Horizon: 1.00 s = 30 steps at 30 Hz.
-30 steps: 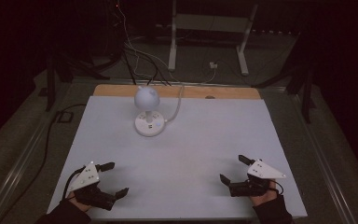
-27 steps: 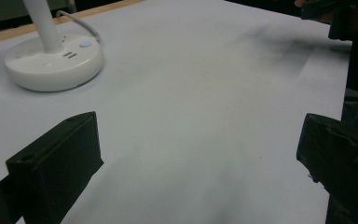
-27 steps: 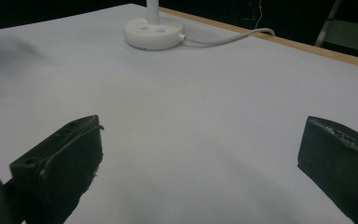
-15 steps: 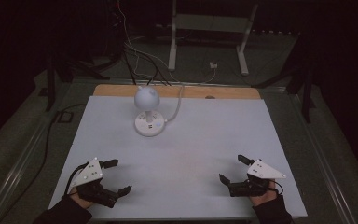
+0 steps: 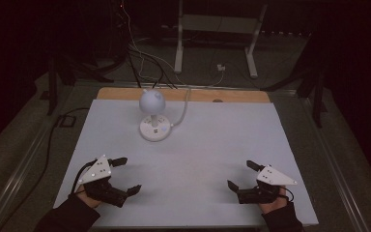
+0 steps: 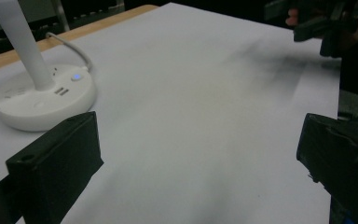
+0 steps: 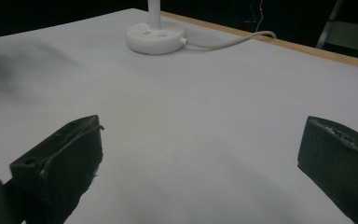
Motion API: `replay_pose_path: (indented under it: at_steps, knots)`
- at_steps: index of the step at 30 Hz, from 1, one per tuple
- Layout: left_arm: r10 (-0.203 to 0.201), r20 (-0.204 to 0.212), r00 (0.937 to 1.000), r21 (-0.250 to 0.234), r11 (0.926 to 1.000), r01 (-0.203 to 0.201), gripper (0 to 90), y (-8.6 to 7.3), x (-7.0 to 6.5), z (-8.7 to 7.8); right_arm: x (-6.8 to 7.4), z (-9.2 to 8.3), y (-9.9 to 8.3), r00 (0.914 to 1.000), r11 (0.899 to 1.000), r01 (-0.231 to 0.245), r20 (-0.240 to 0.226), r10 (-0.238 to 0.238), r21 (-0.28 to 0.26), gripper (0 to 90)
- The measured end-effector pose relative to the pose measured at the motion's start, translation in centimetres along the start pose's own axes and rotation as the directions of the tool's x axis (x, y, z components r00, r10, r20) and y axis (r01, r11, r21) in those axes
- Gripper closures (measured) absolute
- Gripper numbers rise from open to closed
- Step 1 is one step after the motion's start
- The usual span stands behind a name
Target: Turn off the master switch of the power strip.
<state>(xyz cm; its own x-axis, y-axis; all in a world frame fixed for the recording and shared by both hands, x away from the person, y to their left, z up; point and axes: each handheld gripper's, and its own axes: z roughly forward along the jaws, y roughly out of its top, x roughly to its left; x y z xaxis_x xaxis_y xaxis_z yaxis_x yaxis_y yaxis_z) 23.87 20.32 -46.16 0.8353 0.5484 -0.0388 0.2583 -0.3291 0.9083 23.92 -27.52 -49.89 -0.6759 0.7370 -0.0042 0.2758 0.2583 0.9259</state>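
A white desk lamp with a round head stands on its round base at the far middle-left of the white table top. My left gripper hovers near the front left edge, open, with nothing between its jaws. My right gripper is near the front right, also open and empty. The left gripper view shows the lamp base ahead to the left, past my left gripper, and the other hand's gripper at the top right. In the right gripper view the lamp base lies far ahead of my right gripper.
The lamp's white cable runs off the far wooden edge of the table. Beyond it, on the dark floor, are loose cables and a white metal stand. A black cable runs along the table's left side.
My left gripper has drifted slightly to the right and farther onto the table. The right gripper has hardly moved. Both stay open.
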Motion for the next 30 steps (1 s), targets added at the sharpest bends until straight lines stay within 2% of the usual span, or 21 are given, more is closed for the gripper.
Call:
replay_pose_path:
  at_steps: [19, 30]
  knots:
    - [-0.015, 0.002, 0.9999, 0.009, 0.9999, 0.015, 0.4, 2.4, 1.2, 2.7, 0.0, 0.0, 0.0, 1.0000, 1.000, -0.008, -0.004, 0.008, -0.002, 0.0]
    - [-0.023, -0.012, 0.9997, 0.013, 0.9996, 0.023, 0.4, 3.4, 2.0, 4.4, 0.0, 0.0, 0.0, 1.0000, 1.000, -0.008, -0.006, 0.008, -0.004, 0.0]
